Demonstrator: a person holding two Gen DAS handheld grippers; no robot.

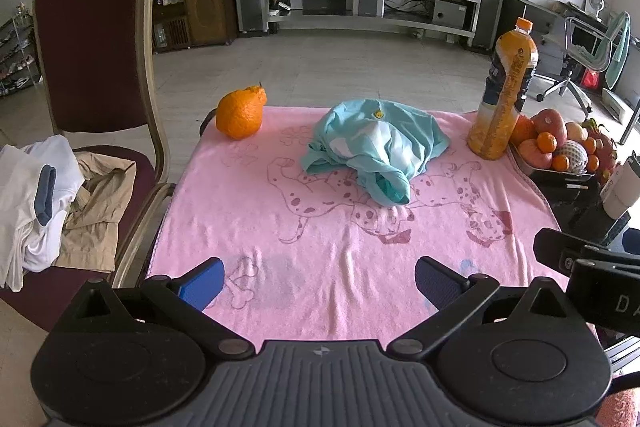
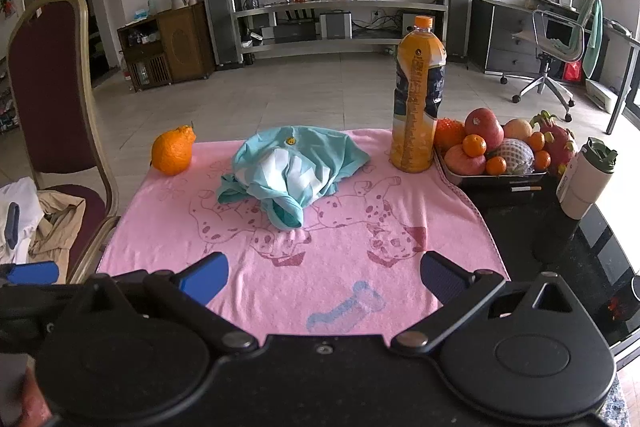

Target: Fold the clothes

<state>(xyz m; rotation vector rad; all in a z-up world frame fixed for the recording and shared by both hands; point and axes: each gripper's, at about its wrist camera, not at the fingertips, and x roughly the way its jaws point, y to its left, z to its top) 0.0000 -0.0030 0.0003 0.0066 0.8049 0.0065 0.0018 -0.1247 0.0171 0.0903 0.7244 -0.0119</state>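
Shirt (image 1: 376, 151) lies crumpled mid-blanket (image 1: 344, 267), between orange (image 1: 241, 113) and bottle (image 1: 505, 95), so I must spread it first. My left gripper (image 1: 320, 281) and right gripper (image 2: 324, 277) hang spread wide, empty, well short of it.

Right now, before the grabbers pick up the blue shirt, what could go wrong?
1. The tall juice bottle stands close beside the crumpled shirt. Spreading the shirt out might knock it over.
2. The big orange sits near the pink towel's far edge and could roll off if the towel gets tugged.
3. Both the left gripper and right gripper are open and empty; a pinch could grab towel along with shirt.
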